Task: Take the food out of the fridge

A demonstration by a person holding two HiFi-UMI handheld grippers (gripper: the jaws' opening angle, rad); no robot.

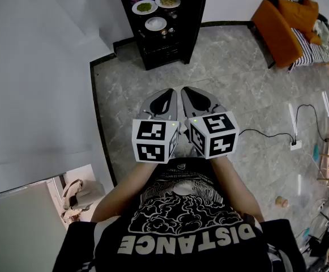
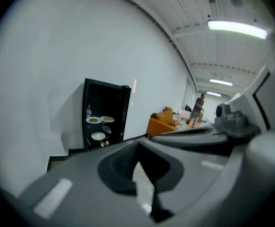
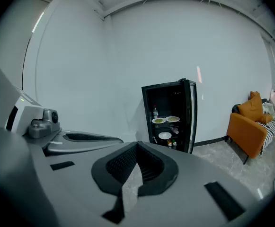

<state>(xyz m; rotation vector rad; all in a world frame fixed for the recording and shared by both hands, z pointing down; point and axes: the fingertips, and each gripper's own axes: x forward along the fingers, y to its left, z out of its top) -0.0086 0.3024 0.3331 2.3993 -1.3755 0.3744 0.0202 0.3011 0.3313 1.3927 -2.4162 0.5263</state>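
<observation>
Holding left gripper [image 1: 167, 95] and right gripper [image 1: 191, 94] side by side, jaws closed tight, nothing gripped; facing open fridge [image 1: 164, 54] at twelve o'clock, well apart, plates of food [image 1: 156, 23] inside

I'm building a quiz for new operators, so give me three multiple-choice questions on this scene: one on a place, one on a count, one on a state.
1. Where does the tall black fridge stand?
A. Across the grey stone floor, ahead of the person, against the white wall.
B. Behind the person.
C. Touching the grippers.

2. How many round white plates show on its shelves?
A. One.
B. Three.
C. Five.

3. How do the left gripper and right gripper stand?
A. Both open wide.
B. Each shut on a plate.
C. Both shut, holding nothing.

Answers: 1 A, bare floor lies between grippers and fridge; 2 B, two plates above, one below; 3 C, each gripper view shows jaws together, nothing between.
</observation>
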